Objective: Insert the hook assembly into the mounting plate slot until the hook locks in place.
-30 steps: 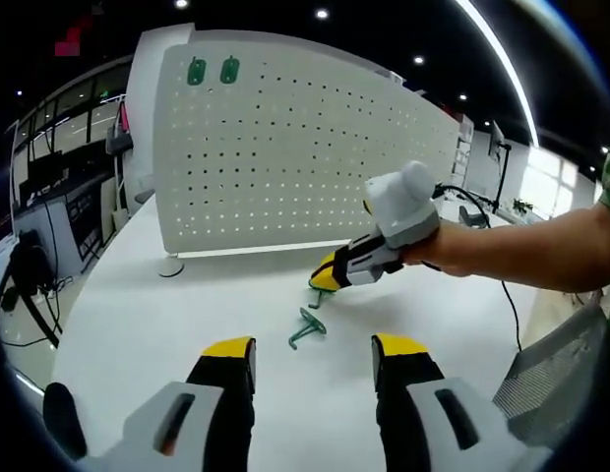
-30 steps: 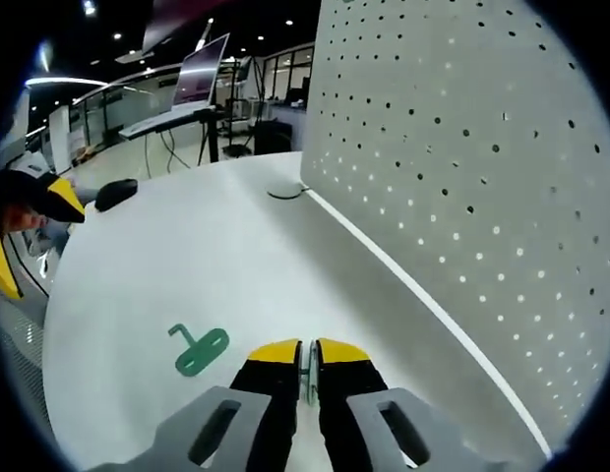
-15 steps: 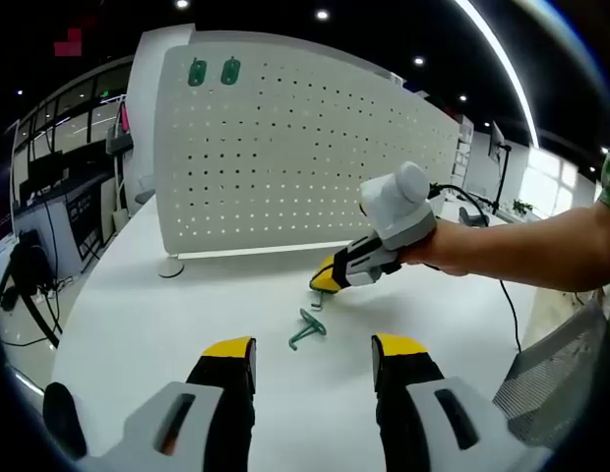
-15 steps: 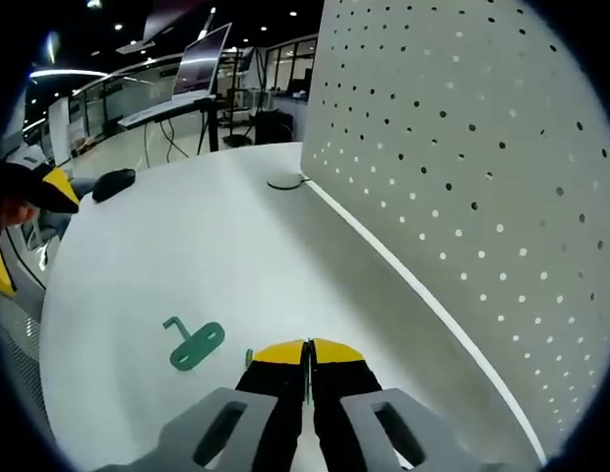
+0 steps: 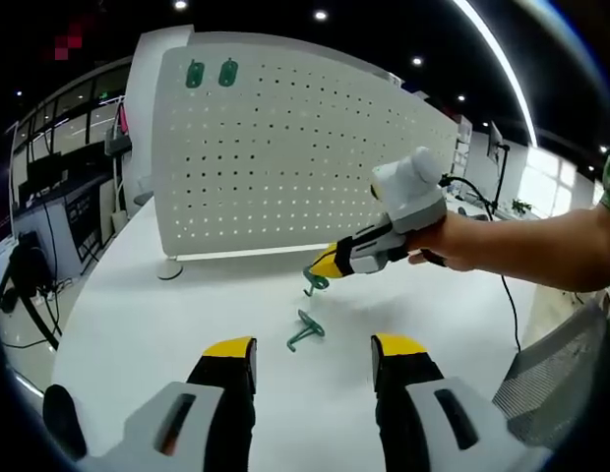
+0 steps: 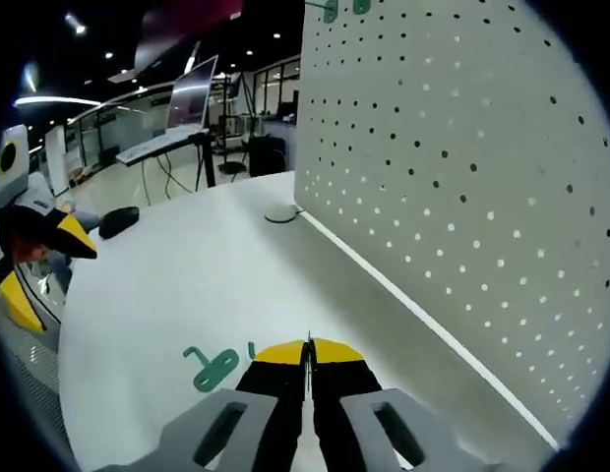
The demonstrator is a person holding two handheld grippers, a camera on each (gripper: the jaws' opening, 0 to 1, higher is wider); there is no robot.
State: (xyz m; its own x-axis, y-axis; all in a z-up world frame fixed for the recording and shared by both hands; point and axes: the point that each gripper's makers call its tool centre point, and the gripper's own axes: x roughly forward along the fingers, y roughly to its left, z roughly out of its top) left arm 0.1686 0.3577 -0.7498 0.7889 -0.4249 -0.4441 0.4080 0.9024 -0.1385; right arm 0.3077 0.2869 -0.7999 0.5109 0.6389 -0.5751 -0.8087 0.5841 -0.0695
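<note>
I'm in an open-plan office or lab: dark ceiling with spot lights point(image 5: 322, 15), desks with a monitor point(image 6: 190, 82) at upper left, white pegboard point(image 5: 285, 147) mid-frame.

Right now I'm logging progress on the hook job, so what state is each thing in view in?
Right hand-held gripper: shut on a green hook, lifted off the table.
Green hook: hanging from the right hand-held gripper's tips, clear of the table.
Second green hook: lying flat on the white table, untouched.
Left hand-held gripper: open, holding nothing.
Pegboard: upright, two green hooks already mounted near its top.
</note>
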